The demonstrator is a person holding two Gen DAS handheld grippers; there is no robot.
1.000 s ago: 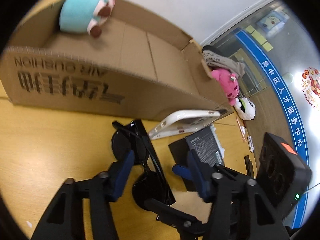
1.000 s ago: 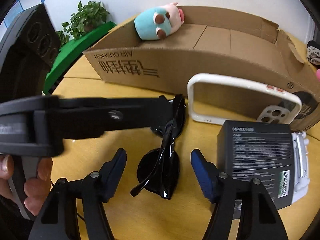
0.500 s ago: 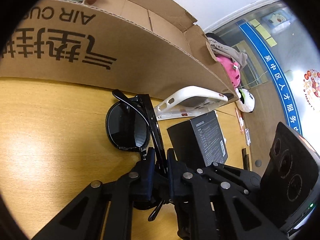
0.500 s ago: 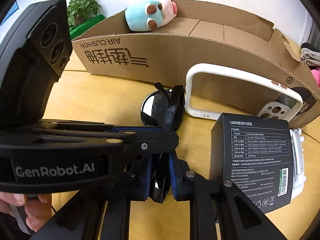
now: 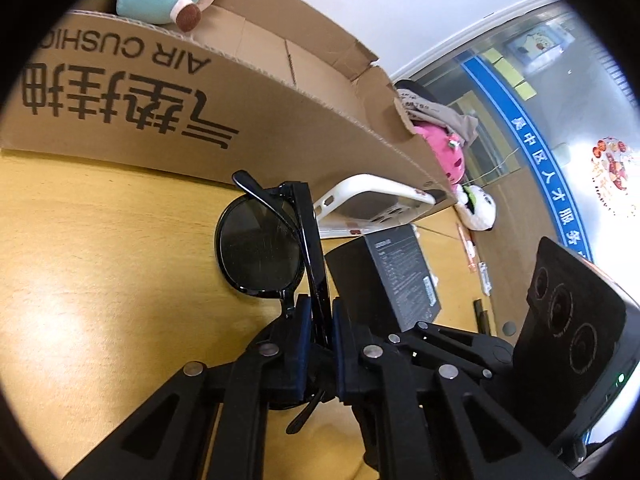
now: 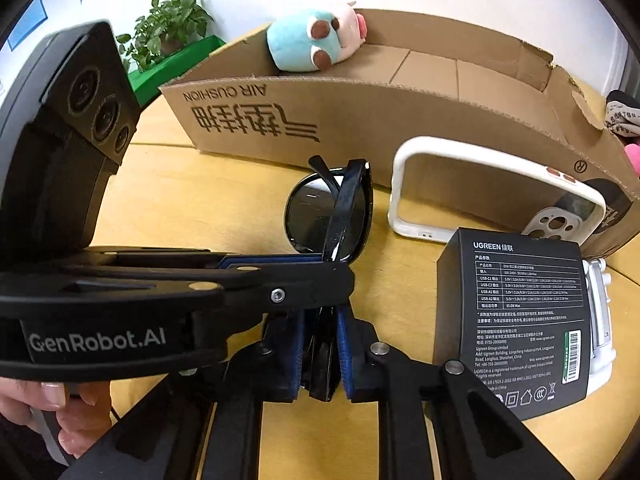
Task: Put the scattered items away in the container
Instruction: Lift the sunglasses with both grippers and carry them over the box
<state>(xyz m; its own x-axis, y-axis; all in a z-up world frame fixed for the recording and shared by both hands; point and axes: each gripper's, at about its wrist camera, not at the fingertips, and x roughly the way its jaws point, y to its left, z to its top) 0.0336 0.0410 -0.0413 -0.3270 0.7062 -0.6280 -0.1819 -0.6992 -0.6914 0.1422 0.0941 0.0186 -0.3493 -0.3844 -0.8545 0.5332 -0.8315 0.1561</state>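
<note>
Sunglasses (image 6: 332, 216) folded, standing on edge on the wooden table (image 5: 100, 260), just in front of the cardboard box (image 5: 240, 120); both grippers clamped on them: left gripper (image 5: 318, 332) pinches the frame near the bridge, right gripper (image 6: 320, 344) has the near lens and folded arms between its blue pads; right's jaws have just been closing, glasses between them; two-point hold likely there to stop the thin frame twisting on the lift; box front wall is tall, so the path is up and over its rim; box floor mostly free, plush toy (image 6: 316, 44) in the far left corner; white phone case (image 6: 480, 184) and black charger box (image 6: 516, 320) crowd the right side; left side of the table open.
</note>
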